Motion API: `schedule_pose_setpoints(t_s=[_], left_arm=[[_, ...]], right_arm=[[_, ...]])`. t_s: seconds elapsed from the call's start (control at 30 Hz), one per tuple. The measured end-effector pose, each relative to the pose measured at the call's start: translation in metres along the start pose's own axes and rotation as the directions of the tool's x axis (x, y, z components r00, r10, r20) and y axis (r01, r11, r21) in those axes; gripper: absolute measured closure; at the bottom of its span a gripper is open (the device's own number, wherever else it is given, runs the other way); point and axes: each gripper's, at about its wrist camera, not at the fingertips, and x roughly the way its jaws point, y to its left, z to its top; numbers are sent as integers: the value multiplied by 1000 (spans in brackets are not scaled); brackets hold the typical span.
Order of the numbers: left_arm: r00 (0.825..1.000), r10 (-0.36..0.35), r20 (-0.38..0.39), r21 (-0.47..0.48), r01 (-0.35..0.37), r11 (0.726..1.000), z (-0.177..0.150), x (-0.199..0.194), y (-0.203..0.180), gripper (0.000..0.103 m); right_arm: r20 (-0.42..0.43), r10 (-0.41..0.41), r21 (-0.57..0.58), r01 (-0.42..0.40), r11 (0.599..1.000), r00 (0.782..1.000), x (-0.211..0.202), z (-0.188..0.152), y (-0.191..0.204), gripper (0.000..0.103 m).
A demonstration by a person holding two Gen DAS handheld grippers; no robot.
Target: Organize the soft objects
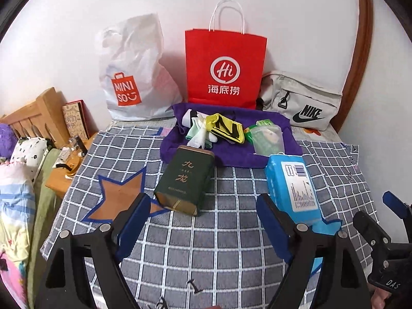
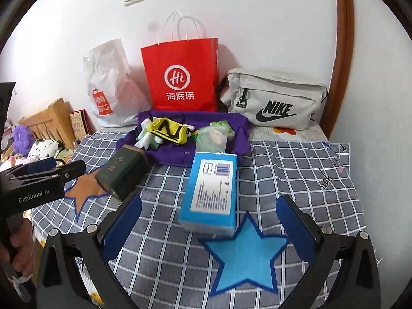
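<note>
White wall fills the upper half of both views, and below it a checked grey cloth [image 1: 206,237] covers the surface. Along the wall, upper centre, stand a Miniso plastic bag [image 1: 128,77], a red paper bag [image 1: 225,69] and a grey Nike pouch [image 1: 301,100]. In front of them, mid-frame, the soft things, a yellow sock [image 1: 229,128] and pale gloves [image 1: 200,134], lie heaped on a purple towel [image 1: 231,154].

Both the left gripper [image 1: 203,211] and the right gripper [image 2: 208,219] stand wide with nothing between the pads.

A reach toward the heap risks knocking the green tea tin [image 1: 185,177] or the blue tissue pack [image 2: 211,188], which lie in the way. A loose pinch could also drag the towel along.

Only the right wrist view shows the blue star patch [image 2: 244,257] whole; the brown star patch [image 1: 123,195] shows clearer in the left.
</note>
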Motion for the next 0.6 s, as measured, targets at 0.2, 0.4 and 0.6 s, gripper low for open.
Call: schedule_pose_setpoints(t_s=[0.2, 0.4, 0.6], left_arm=[[1000, 10, 28, -3, -10, 1000, -19, -25, 3, 15], [999, 6, 37, 1, -6, 1000, -35, -38, 3, 14], [999, 10, 41, 3, -11, 1000, -44, -44, 1, 12]], right_arm=[[20, 7, 3, -7, 1000, 1000, -24, -18, 6, 0], [34, 8, 12, -8, 1000, 999, -40, -29, 7, 0], [41, 6, 10, -7, 1000, 999, -49, -37, 8, 0]])
